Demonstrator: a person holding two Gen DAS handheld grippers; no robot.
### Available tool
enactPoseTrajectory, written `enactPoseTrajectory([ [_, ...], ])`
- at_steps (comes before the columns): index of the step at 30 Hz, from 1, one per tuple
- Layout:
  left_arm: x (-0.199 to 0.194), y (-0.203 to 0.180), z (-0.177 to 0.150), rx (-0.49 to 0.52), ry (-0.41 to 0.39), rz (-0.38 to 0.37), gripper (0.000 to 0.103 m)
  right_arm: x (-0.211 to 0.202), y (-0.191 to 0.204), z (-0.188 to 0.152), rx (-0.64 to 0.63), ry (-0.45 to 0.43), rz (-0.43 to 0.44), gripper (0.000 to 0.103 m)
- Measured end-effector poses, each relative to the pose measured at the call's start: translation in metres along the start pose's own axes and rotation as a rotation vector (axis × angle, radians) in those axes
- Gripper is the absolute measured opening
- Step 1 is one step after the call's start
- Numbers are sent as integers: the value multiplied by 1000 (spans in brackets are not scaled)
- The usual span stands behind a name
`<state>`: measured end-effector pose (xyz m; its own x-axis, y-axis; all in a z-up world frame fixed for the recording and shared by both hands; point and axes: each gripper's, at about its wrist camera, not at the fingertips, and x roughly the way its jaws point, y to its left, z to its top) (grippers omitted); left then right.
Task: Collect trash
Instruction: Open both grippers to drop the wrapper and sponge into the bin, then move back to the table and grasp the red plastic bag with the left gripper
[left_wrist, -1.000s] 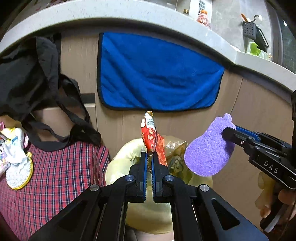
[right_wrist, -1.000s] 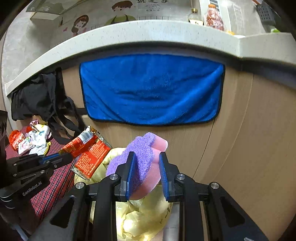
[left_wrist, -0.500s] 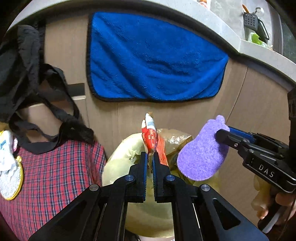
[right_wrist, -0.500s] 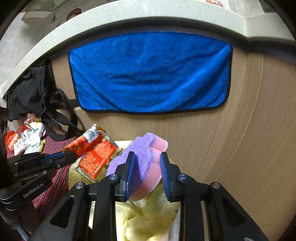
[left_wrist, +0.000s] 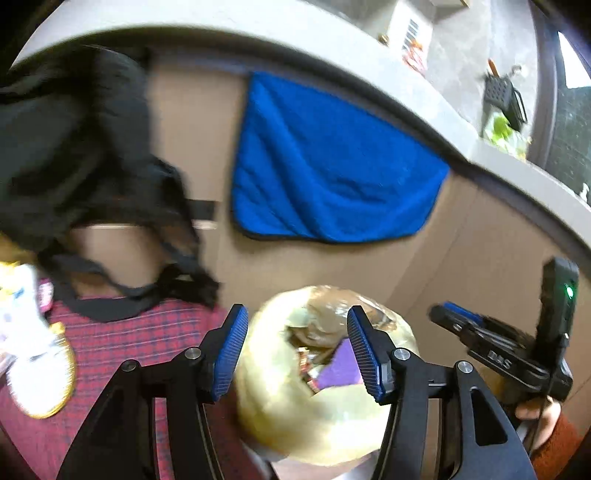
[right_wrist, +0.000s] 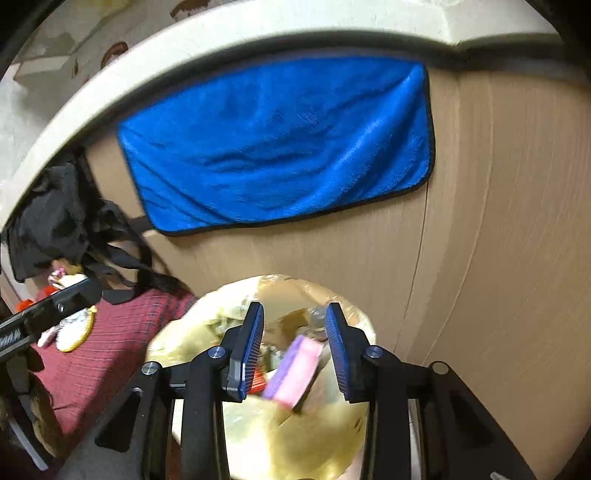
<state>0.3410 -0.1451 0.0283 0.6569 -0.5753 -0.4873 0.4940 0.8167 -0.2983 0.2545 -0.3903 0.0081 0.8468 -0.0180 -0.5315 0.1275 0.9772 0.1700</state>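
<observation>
Above the bin lined with a pale yellow plastic bag (left_wrist: 295, 413), in the left wrist view, the left tool (left_wrist: 295, 354) has its jaws opening wide, with nothing between the blue pads. The purple sponge (left_wrist: 341, 363) lies inside the bag among wrappers. The right tool (left_wrist: 476, 343) shows at the right edge, held by a hand (left_wrist: 535, 410) in a rust sleeve. A blue microfibre towel (left_wrist: 332, 177) hangs on the wooden panel behind, and a red checked cloth (left_wrist: 122, 350) lies to the left.

In the right wrist view, the right tool (right_wrist: 295, 343) has its jaws opening; the purple-and-pink sponge (right_wrist: 295, 369), blurred, sits between the pads without touching them, over the open bag (right_wrist: 295, 435). The blue towel (right_wrist: 280, 144) hangs above.
</observation>
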Motion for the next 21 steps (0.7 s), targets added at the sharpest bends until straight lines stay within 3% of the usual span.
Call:
enactPoseTrajectory([
  [8, -118, 39, -25, -32, -117, 203, 57, -64, 67, -14, -22, -84, 122, 35],
  [11, -164, 58, -31, -26, -156, 286, 57, -77, 102, -15, -55, -108, 164, 42],
  [13, -197, 76, -32, -24, -185, 345, 57, -80, 128, -14, -75, -117, 194, 47],
  [21, -289, 164, -30, -130, -258, 526, 57, -66, 236, -12, -167, -73, 345, 47],
])
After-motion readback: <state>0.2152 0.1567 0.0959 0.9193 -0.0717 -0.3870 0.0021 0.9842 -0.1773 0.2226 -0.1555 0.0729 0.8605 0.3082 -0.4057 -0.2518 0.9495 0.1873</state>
